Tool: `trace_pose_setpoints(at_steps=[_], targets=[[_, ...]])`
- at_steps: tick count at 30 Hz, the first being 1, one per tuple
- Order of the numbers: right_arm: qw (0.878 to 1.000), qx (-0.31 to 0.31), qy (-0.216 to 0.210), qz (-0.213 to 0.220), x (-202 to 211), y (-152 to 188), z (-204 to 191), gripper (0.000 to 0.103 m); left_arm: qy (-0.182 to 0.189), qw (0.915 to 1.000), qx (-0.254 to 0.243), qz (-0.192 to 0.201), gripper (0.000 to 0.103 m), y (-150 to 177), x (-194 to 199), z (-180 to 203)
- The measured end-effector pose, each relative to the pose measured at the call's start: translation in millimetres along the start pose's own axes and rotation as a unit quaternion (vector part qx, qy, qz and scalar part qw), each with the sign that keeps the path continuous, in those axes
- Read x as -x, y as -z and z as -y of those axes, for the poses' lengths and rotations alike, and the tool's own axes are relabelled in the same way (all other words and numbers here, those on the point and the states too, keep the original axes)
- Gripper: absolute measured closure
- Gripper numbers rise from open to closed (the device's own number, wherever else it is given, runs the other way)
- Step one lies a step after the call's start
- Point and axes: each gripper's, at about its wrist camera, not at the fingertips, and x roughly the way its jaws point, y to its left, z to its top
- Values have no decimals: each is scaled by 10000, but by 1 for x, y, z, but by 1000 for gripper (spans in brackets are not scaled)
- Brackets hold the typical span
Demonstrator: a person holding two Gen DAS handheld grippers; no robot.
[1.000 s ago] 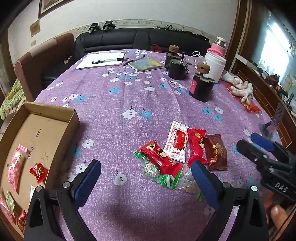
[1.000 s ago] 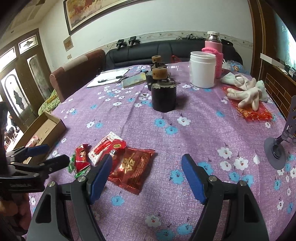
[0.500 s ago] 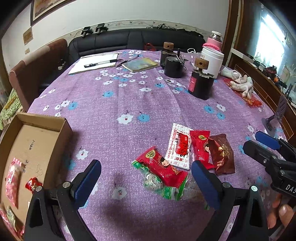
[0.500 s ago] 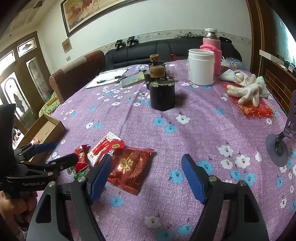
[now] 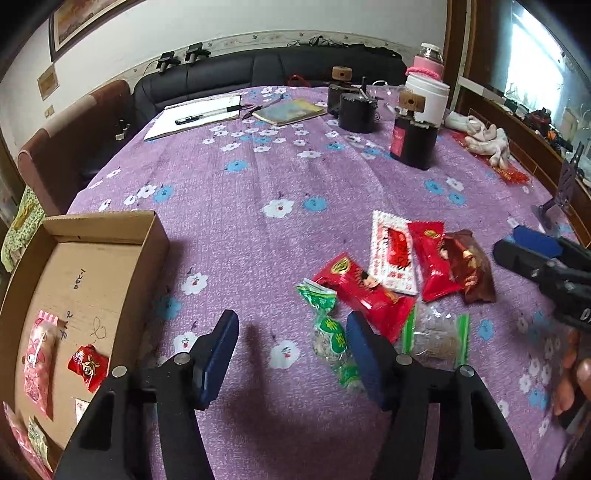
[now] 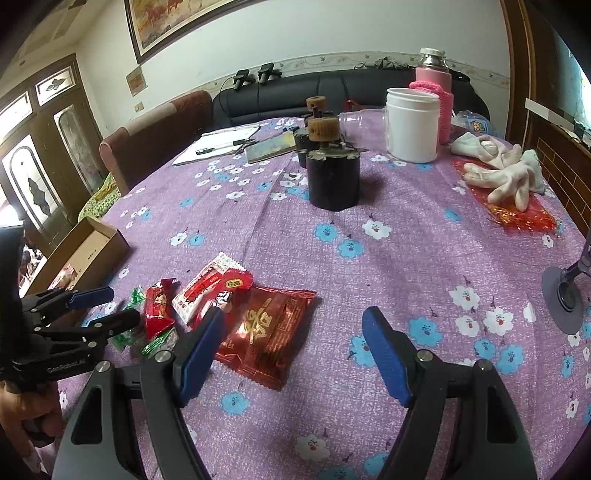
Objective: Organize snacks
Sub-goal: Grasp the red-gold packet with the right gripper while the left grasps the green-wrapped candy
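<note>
left hand-held gripper (image 5: 291,354) closing, empty, beside green candy (image 5: 327,317), cardboard box (image 5: 110,254)

White walls, framed painting (image 6: 207,22), black sofa (image 6: 332,90), wooden glazed doors (image 6: 48,147).

The tablecloth (image 5: 258,177) was purple with white and blue flowers. Near it lay red snack packets (image 5: 430,258) and a green-and-clear candy wrapper (image 5: 327,325).
</note>
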Motion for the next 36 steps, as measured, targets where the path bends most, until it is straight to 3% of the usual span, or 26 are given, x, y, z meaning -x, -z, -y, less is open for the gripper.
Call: trace_pose_setpoints(at_steps=[9, 11, 12, 13, 22, 28, 36], targets=[[9993, 293, 83, -203, -23, -3, -21, 28, 167, 9998, -127, 26, 38, -14, -5, 12], [9986, 406, 243, -254, -27, -3, -25, 41, 230, 9996, -134, 14, 38, -13, -6, 12], [9979, 453, 340, -315, -30, -3, -26, 53, 251, 9996, -139, 10, 38, -13, -7, 12], [9974, 452, 404, -381, -33, -3, -25, 55, 285, 9995, -142, 18, 38, -12, -7, 11], [9964, 279, 551, -573, -45, -1, -14, 55, 474, 9988, -113, 54, 39, -12, -11, 13], [9969, 177, 552, -527, -40, -1, -11, 65, 730, 9973, -38, 52, 84, -9, -10, 8], [9988, -104, 367, -292, -21, -2, -1, 65, 783, 9969, -27, -26, 91, -1, -9, 6]])
